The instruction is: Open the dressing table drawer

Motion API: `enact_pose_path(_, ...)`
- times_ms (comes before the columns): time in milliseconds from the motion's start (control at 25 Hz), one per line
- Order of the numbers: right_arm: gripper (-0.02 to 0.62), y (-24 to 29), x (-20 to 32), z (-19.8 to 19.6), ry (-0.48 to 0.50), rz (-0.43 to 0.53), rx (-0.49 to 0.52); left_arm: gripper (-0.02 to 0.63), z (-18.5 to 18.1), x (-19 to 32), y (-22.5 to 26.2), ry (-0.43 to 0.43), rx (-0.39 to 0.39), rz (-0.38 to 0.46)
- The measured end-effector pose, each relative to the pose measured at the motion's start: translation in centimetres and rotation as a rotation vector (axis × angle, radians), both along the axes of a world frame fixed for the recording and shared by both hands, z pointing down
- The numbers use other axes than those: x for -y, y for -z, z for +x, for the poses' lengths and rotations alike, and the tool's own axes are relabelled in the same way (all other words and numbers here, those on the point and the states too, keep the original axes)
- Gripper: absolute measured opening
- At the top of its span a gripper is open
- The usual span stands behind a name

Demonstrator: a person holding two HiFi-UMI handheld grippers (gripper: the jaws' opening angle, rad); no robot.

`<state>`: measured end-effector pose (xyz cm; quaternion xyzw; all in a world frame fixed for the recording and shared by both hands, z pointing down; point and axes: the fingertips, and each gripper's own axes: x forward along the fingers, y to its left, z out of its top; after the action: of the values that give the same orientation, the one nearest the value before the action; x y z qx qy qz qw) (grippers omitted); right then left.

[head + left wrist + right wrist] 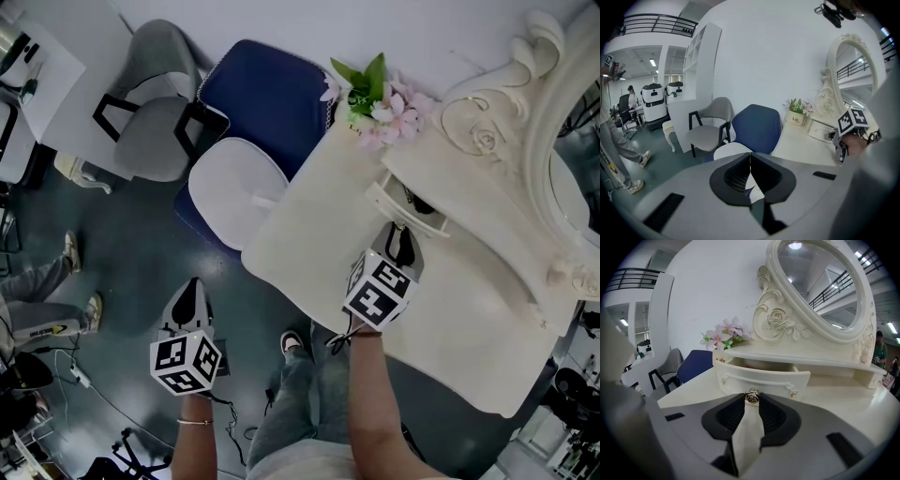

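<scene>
The cream counter point(314, 239) fills the right of the head view, with its carved oval mirror point(820, 282) rising at the back. The right forearm point(375, 403) reaches up and forward over the counter's front edge, slanting downward. The right claw point(752, 402) is stretched out to the front of the drawer point(764, 377). The left forearm point(195, 445) is held lower and to the side, over the dark floor point(122, 253) and well apart from the counter. The left claw point(750, 164) points toward a blue chair point(757, 127), its jaws clenched together with nothing between them.

The drawer sits beneath the mirror's shelf, near a pot of pink flowers point(724, 339) at the counter's left end. It stands partly pulled out: its curved cream front is clear of the shelf, and a strip of its inside shows behind the top edge. From above, the drawer juts over the counter with a dark opening behind its front. A small gilt ornament point(792, 392) marks each end of the front. At the middle is a rose-shaped metal knob point(752, 396), and the right claw's tips are pinched on either side of it.
</scene>
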<state>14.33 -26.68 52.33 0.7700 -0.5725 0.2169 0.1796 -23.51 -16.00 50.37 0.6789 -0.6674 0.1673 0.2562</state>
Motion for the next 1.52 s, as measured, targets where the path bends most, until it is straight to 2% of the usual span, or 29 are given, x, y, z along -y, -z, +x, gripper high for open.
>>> enact_pose_path(1520, 0.101, -0.1, -1.6, -1.1, 0.0, -0.01, -0.001, 0.018, -1.1, -1.2, -0.3, -0.004, -0.005, -0.001)
